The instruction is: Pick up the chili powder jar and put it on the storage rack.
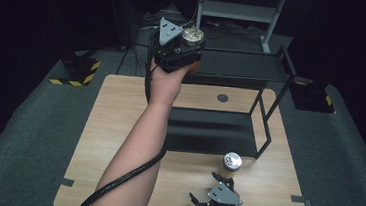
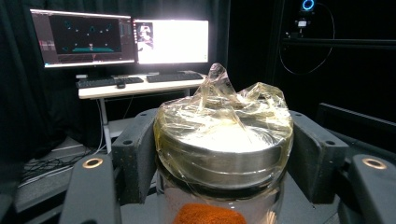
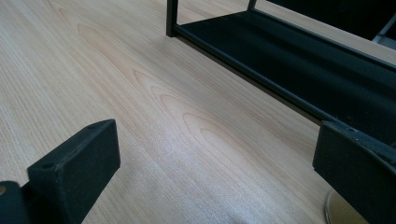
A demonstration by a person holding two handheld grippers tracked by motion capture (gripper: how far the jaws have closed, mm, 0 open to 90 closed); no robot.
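A glass jar (image 2: 223,148) with a metal lid under crinkled plastic wrap, and orange-brown powder inside, sits between my left gripper's (image 2: 224,186) jaws, which are shut on its sides. In the high view my left gripper (image 1: 188,47) holds that jar (image 1: 193,35) raised at the left end of the black rack's top shelf (image 1: 239,65). A second jar (image 1: 232,162) with a silver lid stands on the wooden table (image 1: 118,127), in front of the rack. Just left of and nearer than it, my right gripper (image 1: 207,188) is open and empty, low over the table (image 3: 187,116).
The black two-tier rack's lower shelf (image 1: 213,131) rests on the table, and its edge (image 3: 289,60) runs ahead of my right gripper. Monitors and a keyboard on a white desk (image 2: 140,86) stand beyond the left gripper. Grey floor surrounds the table.
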